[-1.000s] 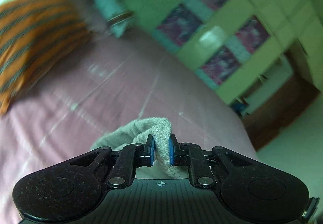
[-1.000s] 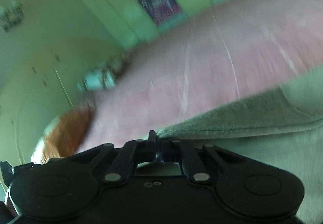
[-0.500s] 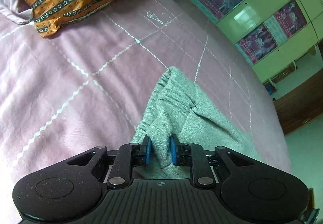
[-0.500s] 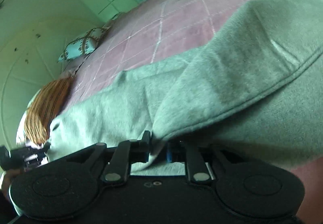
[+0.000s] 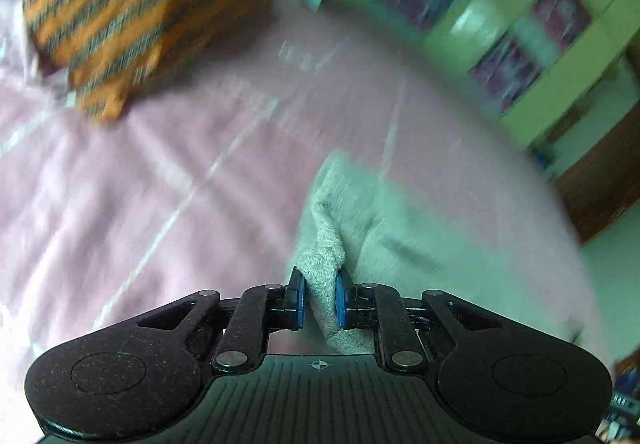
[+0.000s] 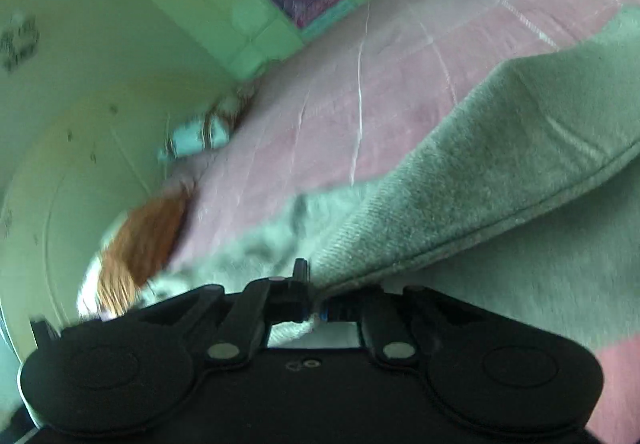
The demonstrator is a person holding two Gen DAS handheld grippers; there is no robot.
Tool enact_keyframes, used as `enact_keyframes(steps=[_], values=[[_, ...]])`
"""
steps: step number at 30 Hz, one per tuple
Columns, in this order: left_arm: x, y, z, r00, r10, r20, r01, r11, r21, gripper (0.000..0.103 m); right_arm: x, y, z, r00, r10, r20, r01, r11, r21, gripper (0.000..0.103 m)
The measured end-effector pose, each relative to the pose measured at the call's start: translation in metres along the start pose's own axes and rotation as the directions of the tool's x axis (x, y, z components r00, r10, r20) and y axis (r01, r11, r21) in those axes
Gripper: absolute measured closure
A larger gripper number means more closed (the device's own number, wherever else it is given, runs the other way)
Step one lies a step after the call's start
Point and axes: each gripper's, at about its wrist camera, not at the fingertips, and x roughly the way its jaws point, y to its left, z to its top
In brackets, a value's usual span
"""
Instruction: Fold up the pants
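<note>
The grey knit pants (image 5: 404, 228) lie on a pink bedspread (image 5: 140, 184). My left gripper (image 5: 320, 300) is shut on a bunched edge of the pants, which runs away to the right behind it. In the right wrist view my right gripper (image 6: 316, 304) is shut on a seamed edge of the pants (image 6: 500, 172); the cloth drapes up and to the right from the jaws. Both views are blurred by motion.
An orange striped pillow (image 5: 132, 12) lies at the head of the bed, also in the right wrist view (image 6: 140, 240). A light blue bolster (image 6: 196, 136) lies beside it. Green cupboards with patterned panels (image 5: 520, 24) stand past the bed.
Both grippers have swung with the pants still pinched. The left view has tilted up toward the cupboards; the right view has lifted, showing more bedspread beyond the cloth.
</note>
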Motion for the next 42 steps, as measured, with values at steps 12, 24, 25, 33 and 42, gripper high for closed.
enact_keyframes(steps=[12,24,25,33,42], values=[[0.0,-0.008,-0.013,0.999,0.025,0.043,-0.026,0.999,0.02,0.085,0.006,-0.011,-0.014,0.999,-0.034,-0.01,0.034,0.999,0.02,0.103],[-0.064,-0.065,-0.061,0.956,0.132,0.262,-0.161,0.983,0.093,0.077,-0.042,-0.043,-0.004,0.994,-0.024,0.103,0.006,0.986,0.169,0.092],[-0.065,-0.075,-0.069,0.958,0.123,0.261,-0.156,0.982,0.109,0.077,-0.044,-0.05,-0.002,0.993,-0.021,0.118,-0.001,0.982,0.19,0.092],[-0.023,-0.141,-0.121,0.983,0.083,0.163,-0.118,0.969,0.216,0.077,-0.088,-0.113,0.007,0.964,-0.13,0.23,0.047,0.941,0.335,0.092],[0.002,-0.179,-0.152,0.975,0.146,0.169,-0.191,0.939,0.286,0.047,-0.082,-0.172,0.029,0.939,-0.21,0.274,0.078,0.903,0.423,0.087]])
